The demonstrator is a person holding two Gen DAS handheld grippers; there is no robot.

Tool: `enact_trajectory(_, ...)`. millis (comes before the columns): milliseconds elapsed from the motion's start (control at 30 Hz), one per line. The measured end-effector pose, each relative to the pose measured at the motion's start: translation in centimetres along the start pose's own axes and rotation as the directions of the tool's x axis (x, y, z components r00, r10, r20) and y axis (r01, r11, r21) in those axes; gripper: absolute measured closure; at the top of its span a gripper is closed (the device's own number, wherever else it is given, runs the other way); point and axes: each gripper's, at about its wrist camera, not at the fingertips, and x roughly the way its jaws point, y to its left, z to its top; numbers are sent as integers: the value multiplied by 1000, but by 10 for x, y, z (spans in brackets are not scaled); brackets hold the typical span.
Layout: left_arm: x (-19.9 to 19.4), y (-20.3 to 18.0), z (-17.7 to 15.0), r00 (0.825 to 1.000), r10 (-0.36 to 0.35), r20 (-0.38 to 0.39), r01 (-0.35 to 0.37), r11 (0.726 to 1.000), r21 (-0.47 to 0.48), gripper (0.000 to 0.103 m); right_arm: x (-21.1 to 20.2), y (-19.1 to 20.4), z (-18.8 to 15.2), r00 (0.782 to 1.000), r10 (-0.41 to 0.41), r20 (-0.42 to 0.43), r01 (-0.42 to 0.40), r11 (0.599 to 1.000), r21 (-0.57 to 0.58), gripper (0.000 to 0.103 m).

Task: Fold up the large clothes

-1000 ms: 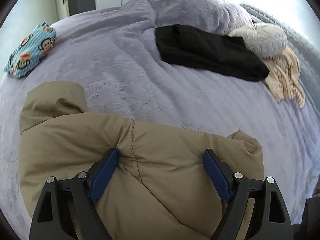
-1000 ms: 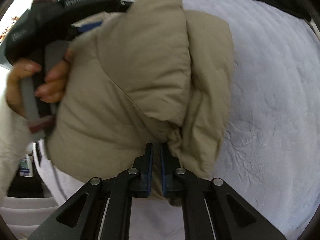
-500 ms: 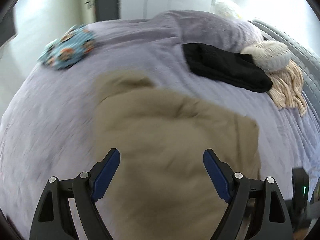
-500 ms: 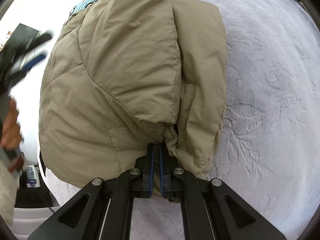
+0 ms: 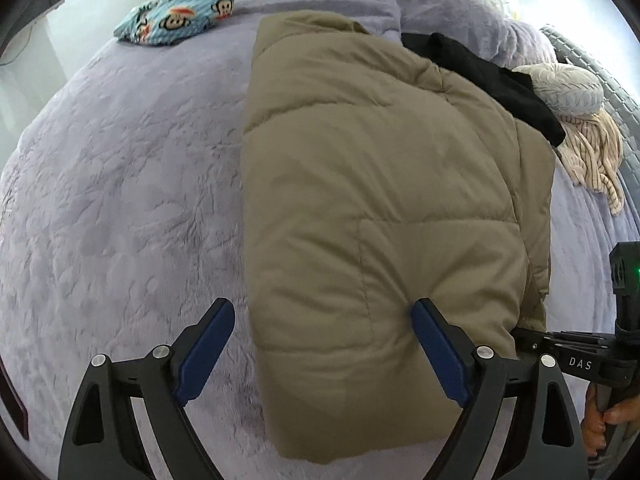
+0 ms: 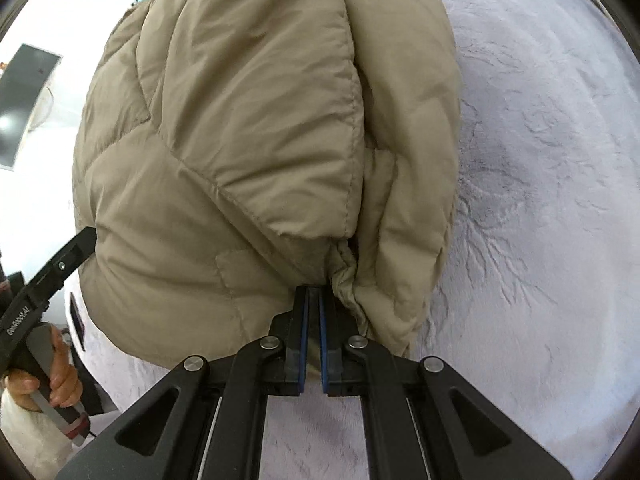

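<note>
Left gripper (image 5: 322,354) has slid off the khaki padded jacket (image 5: 384,184) to its near-left corner, jaws opening astride that edge, while right gripper (image 6: 314,306) stays clamped on the hem, anchoring the fold on the bed (image 5: 120,184)

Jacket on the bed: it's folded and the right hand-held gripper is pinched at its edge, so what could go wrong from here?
1. The right hand-held gripper is shut on the jacket hem; pulling away could drag the fold open.
2. The puffy layers look springy and may unfold once released.
3. The left hand-held gripper, jaws opening, has one finger against the jacket and could snag it.
</note>
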Motion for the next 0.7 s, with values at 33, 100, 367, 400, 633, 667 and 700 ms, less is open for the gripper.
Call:
enact_trajectory(33,-1,1,2,1000,4,-11,-4,1000,-3,12,-1,2,0,1000,-12,-10,12,1000,1,96)
enact_trajectory(100,-2,2,2,999,7,-34,-7,1000,-12,12,-3,6,1,999,-29,-37,29,1000,6,95)
enact_trajectory(367,-8,0,1,994,14,-112,-22,997,-70,12,-43,19,1,995,-78,-63,77,997,-17,95)
enact_trajectory(400,-11,-3,0,993,23,-116,-31,997,-67,12,-49,20,-1,994,-86,-59,85,996,-25,95)
enact_trajectory(633,-32,-21,-2,991,43,-123,-47,999,-27,12,-72,16,-13,993,-91,-77,90,996,-14,94)
enact_trajectory(667,-37,-23,-2,992,43,-119,-47,999,-26,12,-74,16,-14,993,-89,-78,88,996,-14,94)
enact_trajectory(700,-42,-25,-3,992,42,-117,-46,999,-26,12,-76,16,-14,993,-87,-79,87,996,-14,94)
